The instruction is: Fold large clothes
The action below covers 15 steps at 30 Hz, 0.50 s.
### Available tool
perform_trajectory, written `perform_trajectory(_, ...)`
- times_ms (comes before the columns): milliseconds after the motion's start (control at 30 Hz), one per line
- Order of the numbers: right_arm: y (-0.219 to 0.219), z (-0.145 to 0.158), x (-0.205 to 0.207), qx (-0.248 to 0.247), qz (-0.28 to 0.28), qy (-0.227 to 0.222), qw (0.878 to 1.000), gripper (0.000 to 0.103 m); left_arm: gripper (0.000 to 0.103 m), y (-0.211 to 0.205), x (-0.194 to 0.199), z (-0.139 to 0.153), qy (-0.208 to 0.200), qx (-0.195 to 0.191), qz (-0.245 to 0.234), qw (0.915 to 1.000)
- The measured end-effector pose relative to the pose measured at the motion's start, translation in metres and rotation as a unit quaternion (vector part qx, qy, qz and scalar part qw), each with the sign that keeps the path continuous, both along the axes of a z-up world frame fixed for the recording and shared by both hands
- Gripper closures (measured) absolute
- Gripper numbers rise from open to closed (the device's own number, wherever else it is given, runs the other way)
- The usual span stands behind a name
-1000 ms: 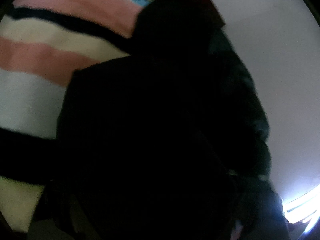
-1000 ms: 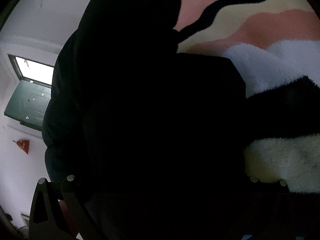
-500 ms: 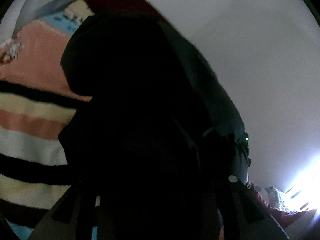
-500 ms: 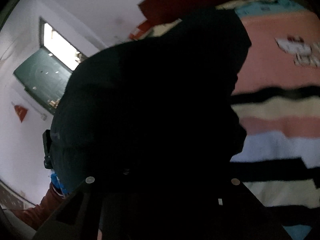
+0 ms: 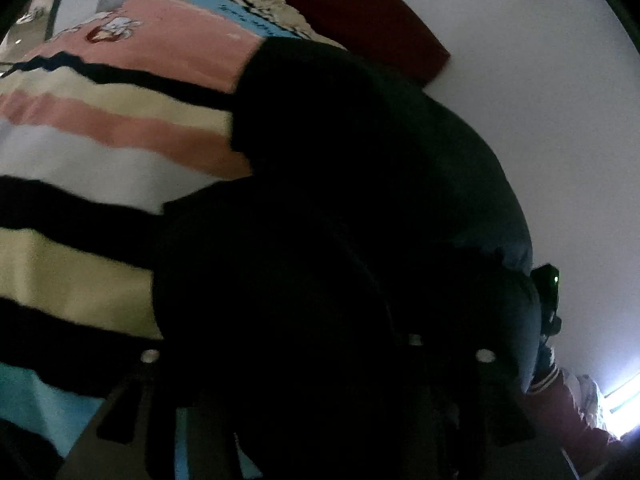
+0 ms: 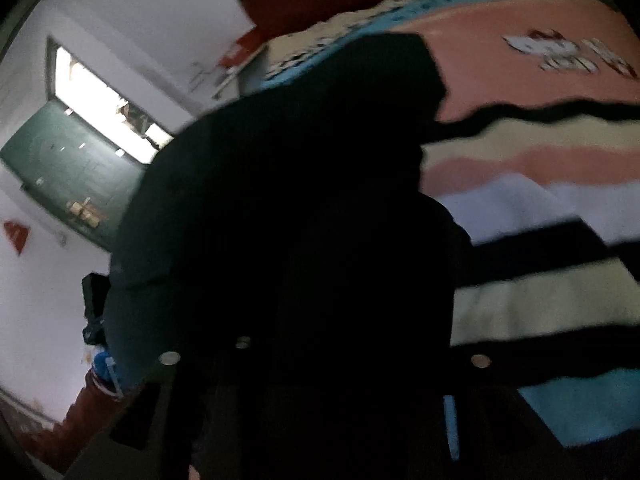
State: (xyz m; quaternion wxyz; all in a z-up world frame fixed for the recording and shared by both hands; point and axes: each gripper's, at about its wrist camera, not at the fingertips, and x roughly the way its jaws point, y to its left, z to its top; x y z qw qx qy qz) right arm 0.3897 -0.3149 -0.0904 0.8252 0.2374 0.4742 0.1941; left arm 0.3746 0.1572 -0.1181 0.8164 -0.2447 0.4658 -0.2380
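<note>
Black garment (image 5: pixel 360 200) — pink-cream-black striped blanket (image 5: pixel 100 128)

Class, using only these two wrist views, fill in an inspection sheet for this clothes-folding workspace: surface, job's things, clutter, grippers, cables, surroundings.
Surface: striped blanket in pink, cream, white, black and blue bands, with a cartoon print on the pink part.
Job's things: one large dark garment, bunched and raised in front of both cameras, filling most of each view.
Clutter: nothing seen on the visible blanket.
Grippers: left gripper and right gripper are both buried in the dark cloth; fingertips hidden, so open or shut cannot be told.
Cables: nothing seen.
Surroundings: white wall, dark red headboard, green door beneath a bright window; the person's red sleeve.
</note>
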Motion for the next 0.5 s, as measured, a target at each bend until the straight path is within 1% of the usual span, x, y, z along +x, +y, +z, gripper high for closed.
perform_trajectory(33, 0.001, 0.000, 0.001, -0.005, -0.009, 0.003, 1.000, 0.050, 0.049, 0.004, -0.001, 0.001, 0.001, 0.010, -0.002, 0.9999)
perform_trajectory(67, 0.005, 0.001, 0.003, -0.013, -0.014, 0.006, 1.000, 0.035, 0.047, 0.007, -0.002, 0.003, 0.001, 0.018, -0.005, 0.9998)
perform_trajectory(100, 0.001, -0.001, 0.000, -0.027, -0.025, 0.012, 0.999, 0.027, 0.047, 0.009, -0.003, 0.007, 0.001, 0.020, -0.009, 0.9998)
perform_trajectory(133, -0.001, -0.002, -0.004, -0.032, -0.032, 0.015, 0.999, 0.023, 0.046, 0.014, -0.005, 0.009, 0.000, 0.018, -0.014, 0.9997)
perform_trajectory(167, -0.006, -0.001, -0.007, -0.050, -0.044, 0.015, 0.998, 0.011, 0.045, 0.019, -0.008, 0.010, 0.001, 0.018, -0.016, 0.9997)
perform_trajectory(200, -0.009, 0.000, -0.013, -0.078, -0.062, 0.013, 0.995, 0.007, 0.044, 0.026, -0.011, 0.012, 0.000, 0.019, -0.017, 0.9997)
perform_trajectory(267, -0.030, 0.002, -0.028, -0.094, -0.085, 0.015, 0.992, 0.007, 0.041, 0.038, -0.003, 0.014, -0.003, 0.017, -0.009, 0.9998)
perform_trajectory(333, -0.050, 0.006, -0.028, -0.122, -0.114, 0.013, 0.986, 0.007, 0.040, 0.060, -0.008, 0.019, -0.010, 0.019, 0.013, 0.9997)
perform_trajectory(367, -0.050, 0.012, -0.031, -0.133, -0.116, 0.006, 0.984, 0.007, 0.040, 0.077, -0.014, 0.026, -0.016, 0.026, 0.025, 0.9992)
perform_trajectory(400, -0.047, 0.020, -0.036, -0.142, -0.114, -0.004, 0.983, 0.007, 0.040, 0.083, -0.021, 0.032, -0.023, 0.030, 0.035, 0.9987)
perform_trajectory(433, -0.044, 0.028, -0.041, -0.148, -0.109, -0.014, 0.983, 0.007, 0.040, 0.089, -0.029, 0.037, -0.030, 0.037, 0.048, 0.9977)
perform_trajectory(467, -0.043, 0.031, -0.044, -0.153, -0.105, -0.024, 0.982, 0.007, 0.040, 0.091, -0.024, 0.051, -0.039, 0.047, 0.057, 0.9965)
perform_trajectory(500, -0.031, 0.041, -0.043, -0.158, -0.098, -0.040, 0.982, 0.007, 0.040, 0.088, -0.026, 0.063, -0.053, 0.059, 0.060, 0.9950)
